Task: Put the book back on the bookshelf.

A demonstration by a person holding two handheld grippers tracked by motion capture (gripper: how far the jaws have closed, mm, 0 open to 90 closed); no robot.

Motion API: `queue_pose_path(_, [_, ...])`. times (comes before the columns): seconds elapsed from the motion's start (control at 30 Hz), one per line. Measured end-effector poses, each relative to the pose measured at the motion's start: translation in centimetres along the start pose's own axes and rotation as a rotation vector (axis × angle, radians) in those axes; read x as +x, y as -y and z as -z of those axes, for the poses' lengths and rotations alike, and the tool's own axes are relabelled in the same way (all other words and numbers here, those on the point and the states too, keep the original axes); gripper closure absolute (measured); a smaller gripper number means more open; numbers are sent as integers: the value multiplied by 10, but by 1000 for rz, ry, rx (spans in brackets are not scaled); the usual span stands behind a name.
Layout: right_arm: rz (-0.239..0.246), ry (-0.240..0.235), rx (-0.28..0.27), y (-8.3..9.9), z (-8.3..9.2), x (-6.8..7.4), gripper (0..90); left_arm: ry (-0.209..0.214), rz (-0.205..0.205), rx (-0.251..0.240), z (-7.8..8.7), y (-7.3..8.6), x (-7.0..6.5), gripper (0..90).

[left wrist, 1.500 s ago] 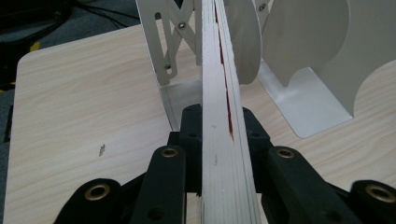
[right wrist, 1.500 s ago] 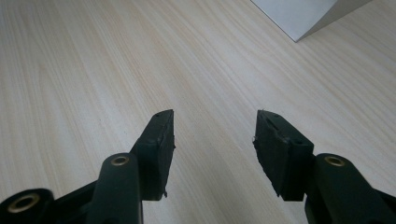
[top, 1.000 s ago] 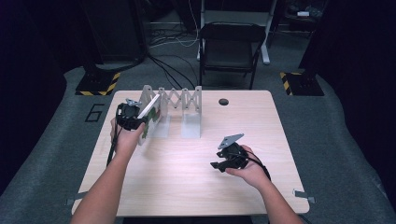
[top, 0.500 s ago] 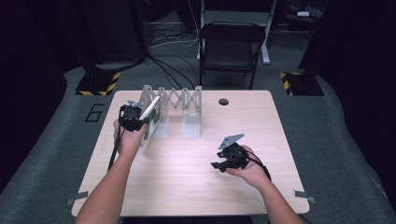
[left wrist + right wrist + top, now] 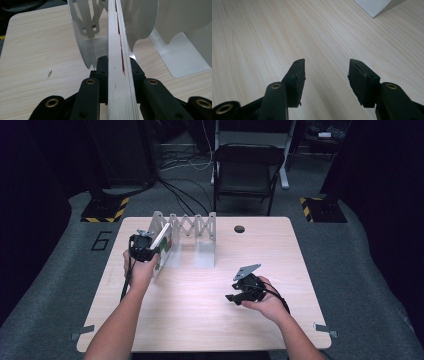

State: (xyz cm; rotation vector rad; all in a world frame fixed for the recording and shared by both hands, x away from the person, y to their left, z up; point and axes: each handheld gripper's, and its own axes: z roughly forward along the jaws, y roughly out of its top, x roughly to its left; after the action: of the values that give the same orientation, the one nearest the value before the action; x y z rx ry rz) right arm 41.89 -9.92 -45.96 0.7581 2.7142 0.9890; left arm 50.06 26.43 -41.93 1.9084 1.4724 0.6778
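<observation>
Quick count of what's around: one wooden table [image 5: 200,320], one white expanding rack [image 5: 187,227] on it with two flat base plates, and one thin book [image 5: 120,75]. Two handheld grippers, left gripper [image 5: 145,247] and right gripper [image 5: 237,295], so two hands and two forearms. One dark round hole [image 5: 239,229] in the tabletop. Behind the table, one black chair [image 5: 247,170] and two yellow-and-black striped floor blocks

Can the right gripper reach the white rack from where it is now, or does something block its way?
Probably yes. The right gripper is open and holds nothing, and bare table lies between it and the white rack. The left gripper holds a book at the rack's far end.
</observation>
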Motion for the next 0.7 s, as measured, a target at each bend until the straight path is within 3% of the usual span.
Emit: queue_pose_path(0.7, [0, 0, 12, 1, -3, 1, 474, -29, 29, 27, -11, 1, -2, 754])
